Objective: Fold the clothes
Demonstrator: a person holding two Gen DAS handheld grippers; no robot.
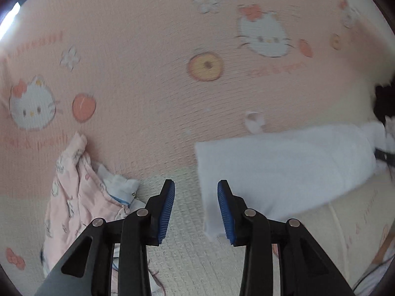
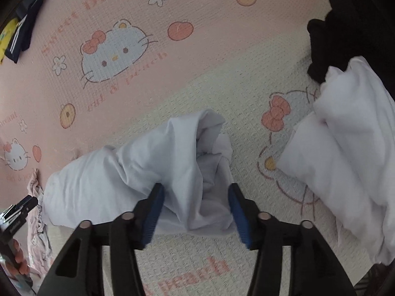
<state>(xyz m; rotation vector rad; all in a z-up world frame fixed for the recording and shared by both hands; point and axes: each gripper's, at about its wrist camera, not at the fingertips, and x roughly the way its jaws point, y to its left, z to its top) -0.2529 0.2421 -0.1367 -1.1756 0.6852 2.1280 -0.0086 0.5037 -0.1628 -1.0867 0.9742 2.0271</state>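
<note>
A white garment [image 2: 123,172] lies bunched on the cat-print sheet [image 2: 187,56]. My right gripper [image 2: 196,209] stands open over its crumpled end, with folds of the cloth lying loose between the blue pads. In the left wrist view the same white garment [image 1: 284,167] shows as a smooth folded slab to the right. My left gripper [image 1: 195,204] is open above the cream part of the sheet, and the garment's near corner reaches just under its right finger [image 1: 226,209]. Nothing is pinched between its pads.
A crumpled pink printed garment [image 1: 71,197] lies left of the left gripper. Another white cloth pile [image 2: 345,153] and a black garment [image 2: 330,37] sit at the right. Dark striped clothing [image 2: 27,24] lies at the far left. A person's hand [image 2: 21,259] shows at the left edge.
</note>
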